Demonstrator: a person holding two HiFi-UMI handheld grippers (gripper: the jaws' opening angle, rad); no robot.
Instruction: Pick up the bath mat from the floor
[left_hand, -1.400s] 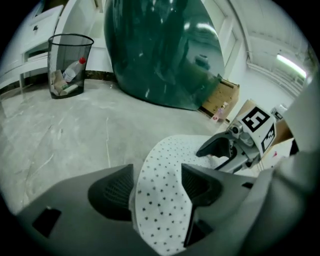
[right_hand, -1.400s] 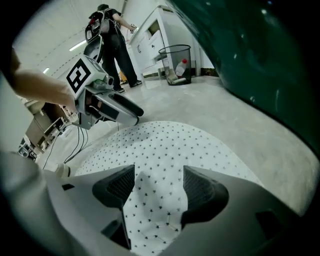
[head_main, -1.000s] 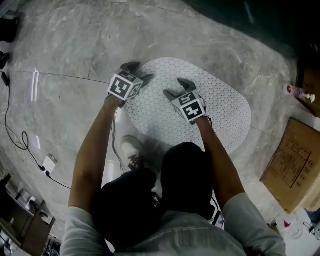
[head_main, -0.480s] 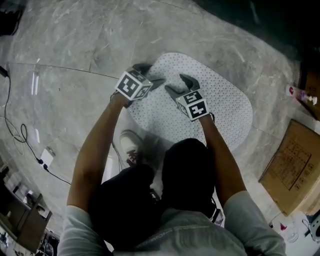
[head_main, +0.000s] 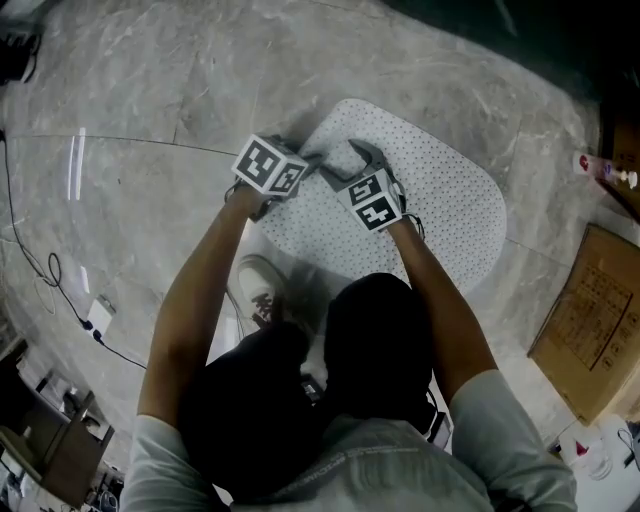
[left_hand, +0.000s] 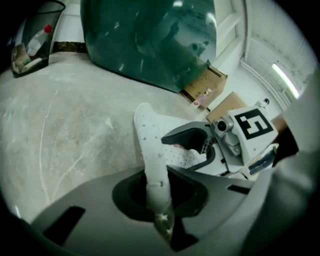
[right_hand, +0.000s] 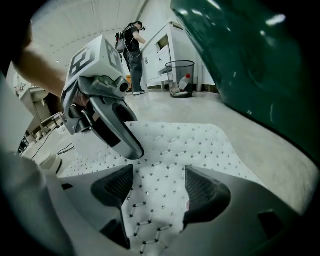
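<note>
Two jaws of my left gripper (left_hand: 159, 210) are closing on the bath mat's (head_main: 440, 210) raised left edge, the rest lying on the floor (head_main: 150, 100); my right gripper (right_hand: 159, 186) is hovering spread above it, probably needing an equally deep bite.

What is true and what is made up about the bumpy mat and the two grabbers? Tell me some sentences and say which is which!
1. The bath mat is white with little dots. True.
2. The left gripper has nothing in it. False: its jaws are closing, with the raised edge of the bath mat between them.
3. The right gripper has its jaws apart over the bath mat. True.
4. The bath mat lies on green carpet. False: the floor is grey marbled stone.
</note>
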